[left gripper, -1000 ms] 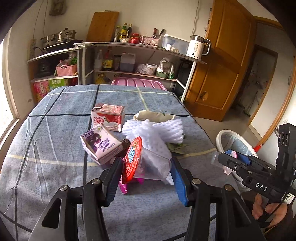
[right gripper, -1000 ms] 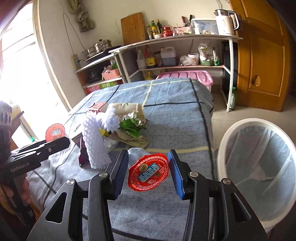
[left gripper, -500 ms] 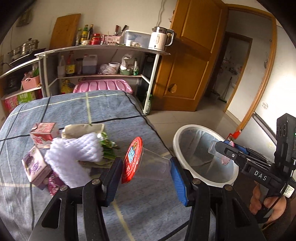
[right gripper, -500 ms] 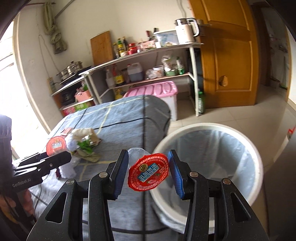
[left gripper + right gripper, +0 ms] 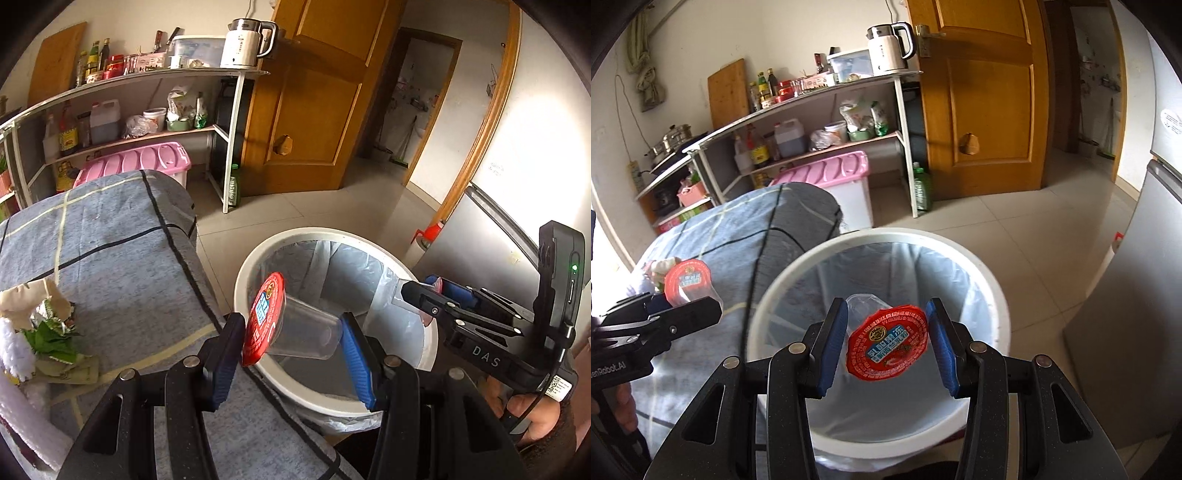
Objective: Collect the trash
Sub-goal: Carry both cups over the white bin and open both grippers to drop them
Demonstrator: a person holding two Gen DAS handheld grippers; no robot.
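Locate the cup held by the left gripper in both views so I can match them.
Left wrist: the cup sits low at centre, lying sideways between the left gripper fingers, red lid leftward, at the bin's near-left rim.
Right wrist: same cup at far left, mid-height, above the table.
Shared landmark: the white bin.

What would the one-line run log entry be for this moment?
left claw: shut on jelly cup | right claw: shut on second jelly cup | both above bin | not yet released
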